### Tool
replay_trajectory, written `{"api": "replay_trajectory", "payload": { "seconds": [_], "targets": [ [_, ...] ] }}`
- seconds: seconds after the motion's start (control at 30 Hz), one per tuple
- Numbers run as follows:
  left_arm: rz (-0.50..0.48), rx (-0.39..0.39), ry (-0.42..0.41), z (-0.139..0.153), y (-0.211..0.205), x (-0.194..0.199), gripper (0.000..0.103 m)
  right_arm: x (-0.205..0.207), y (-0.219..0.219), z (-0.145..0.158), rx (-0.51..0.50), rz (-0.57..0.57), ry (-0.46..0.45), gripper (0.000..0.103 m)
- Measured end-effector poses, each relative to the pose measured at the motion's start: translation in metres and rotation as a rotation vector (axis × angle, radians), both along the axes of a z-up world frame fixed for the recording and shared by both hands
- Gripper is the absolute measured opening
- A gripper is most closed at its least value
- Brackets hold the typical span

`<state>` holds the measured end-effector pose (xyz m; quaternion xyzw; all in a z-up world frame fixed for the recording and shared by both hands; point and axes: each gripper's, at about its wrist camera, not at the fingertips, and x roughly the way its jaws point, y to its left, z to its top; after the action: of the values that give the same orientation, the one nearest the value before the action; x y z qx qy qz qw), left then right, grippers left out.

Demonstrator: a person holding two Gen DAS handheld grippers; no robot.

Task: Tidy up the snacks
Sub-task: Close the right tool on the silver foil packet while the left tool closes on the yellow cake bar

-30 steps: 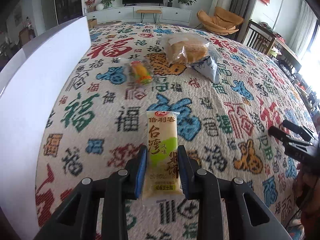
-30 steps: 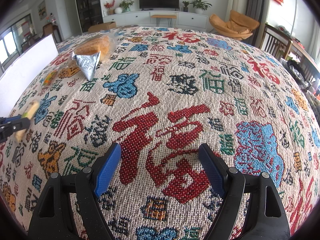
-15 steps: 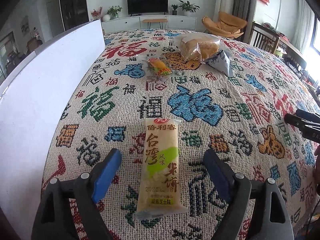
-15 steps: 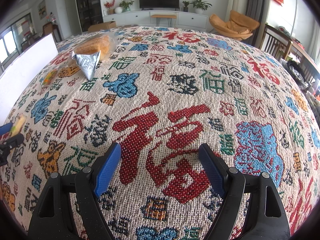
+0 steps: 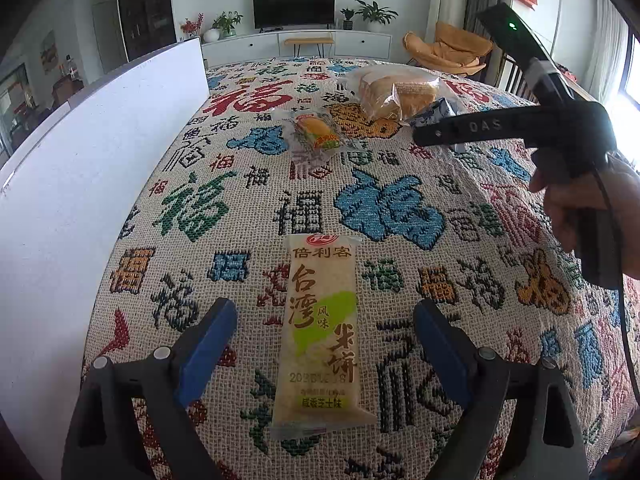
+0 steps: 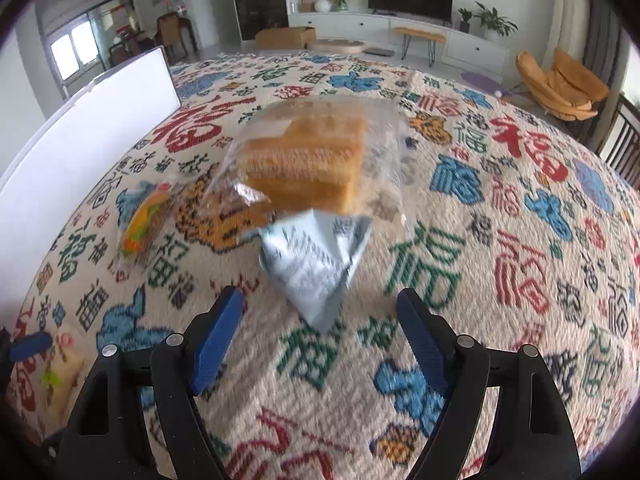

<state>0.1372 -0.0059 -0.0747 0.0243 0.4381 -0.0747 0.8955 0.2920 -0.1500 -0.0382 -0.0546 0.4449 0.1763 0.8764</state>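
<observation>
**Rice cracker set down as second claw swings toward the snack pile**

The left gripper (image 5: 322,354) stands released over the patterned tablecloth (image 5: 400,216), its jaws having just been opening; the yellow rice cracker packet (image 5: 322,332) lies flat between the blue pads, touching neither, its long side running from 6 to 12 o'clock. A white board (image 5: 92,184) stands upright along the cloth at 9 o'clock, closing off that side; bare cloth lies between the board and the packet. Toward 12 o'clock the cloth is open up to a small clear-wrapped orange and green snack (image 5: 318,134), and past it, at 1 o'clock, a clear bag of golden cake slices (image 5: 396,94) lies against a pale blue foil packet (image 5: 434,114). The right gripper (image 5: 428,136) reaches in from 3 o'clock in this view, held by a hand (image 5: 580,200), its tip near the foil packet.

From the right wrist camera, somewhat blurred, the right gripper (image 6: 320,336) is also released, its jaws having narrowed slightly, with nothing between the pads. The foil packet (image 6: 316,264) lies just beyond the fingertips at 12 o'clock, its lower corner pointing toward the claw, the cake bag (image 6: 304,164) touching it behind. The small snack (image 6: 144,224) sits at 10 o'clock, apart from both. Open cloth spreads from 1 to 4 o'clock; the board (image 6: 88,140) bounds the 9 to 10 o'clock side. The rice cracker packet (image 6: 60,380) shows at 8 o'clock beside a blue pad of the left gripper (image 6: 30,346).
</observation>
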Motion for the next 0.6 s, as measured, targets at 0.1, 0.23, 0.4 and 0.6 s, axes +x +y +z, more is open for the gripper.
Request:
{"api": "replay_trajectory", "payload": {
  "seconds": [0.1,0.23,0.4,0.6],
  "targets": [
    [0.000,0.000,0.000,0.000,0.000,0.000,0.090,0.009,0.008,0.000,0.018,0.007,-0.007,0.036],
    [0.005,-0.019,-0.011,0.002,0.004,-0.005,0.088,-0.005,-0.004,0.013,0.081,-0.009,-0.019,0.036],
    [0.002,-0.106,-0.027,0.008,0.014,-0.012,0.029,-0.059,-0.029,0.034,0.141,0.031,-0.039,0.036],
    [-0.012,-0.301,-0.063,0.023,0.033,-0.026,0.029,-0.122,-0.068,0.035,0.219,0.002,-0.020,0.036]
  ]
}}
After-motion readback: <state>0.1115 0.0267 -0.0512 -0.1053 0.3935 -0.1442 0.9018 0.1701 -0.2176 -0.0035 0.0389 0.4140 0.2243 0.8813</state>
